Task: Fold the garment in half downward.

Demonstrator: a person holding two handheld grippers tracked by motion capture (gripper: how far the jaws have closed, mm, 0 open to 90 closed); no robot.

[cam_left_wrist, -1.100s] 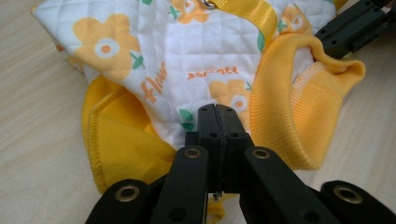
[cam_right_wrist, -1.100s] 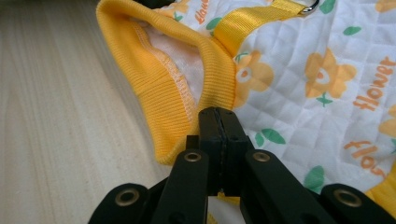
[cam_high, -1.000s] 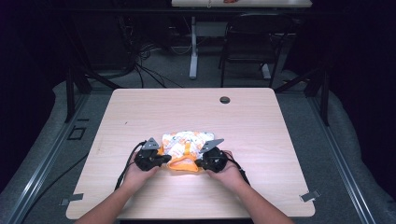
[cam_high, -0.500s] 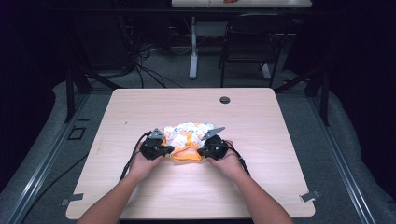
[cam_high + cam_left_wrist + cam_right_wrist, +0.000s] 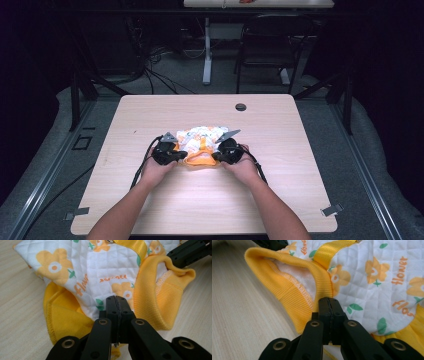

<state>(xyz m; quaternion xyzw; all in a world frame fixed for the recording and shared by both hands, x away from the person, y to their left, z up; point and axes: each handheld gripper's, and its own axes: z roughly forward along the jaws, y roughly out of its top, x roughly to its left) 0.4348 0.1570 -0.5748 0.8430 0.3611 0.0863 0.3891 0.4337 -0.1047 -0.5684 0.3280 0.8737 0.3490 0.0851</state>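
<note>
Fabric pinched on both sides: the left gripper and the right gripper each have their fingers pressed together on the near edge of a small quilted white garment with orange flower print and yellow ribbed trim, lying bunched at the middle of the pale wooden surface. Two matching grips on that edge look meant to drag or spread the piece evenly, keeping it from twisting. Up close in the left gripper view, the garment shows "flower" lettering, green leaves, a glossy yellow strap and a thick ribbed cuff folded open; the right gripper view shows that cuff standing up off the wood.
</note>
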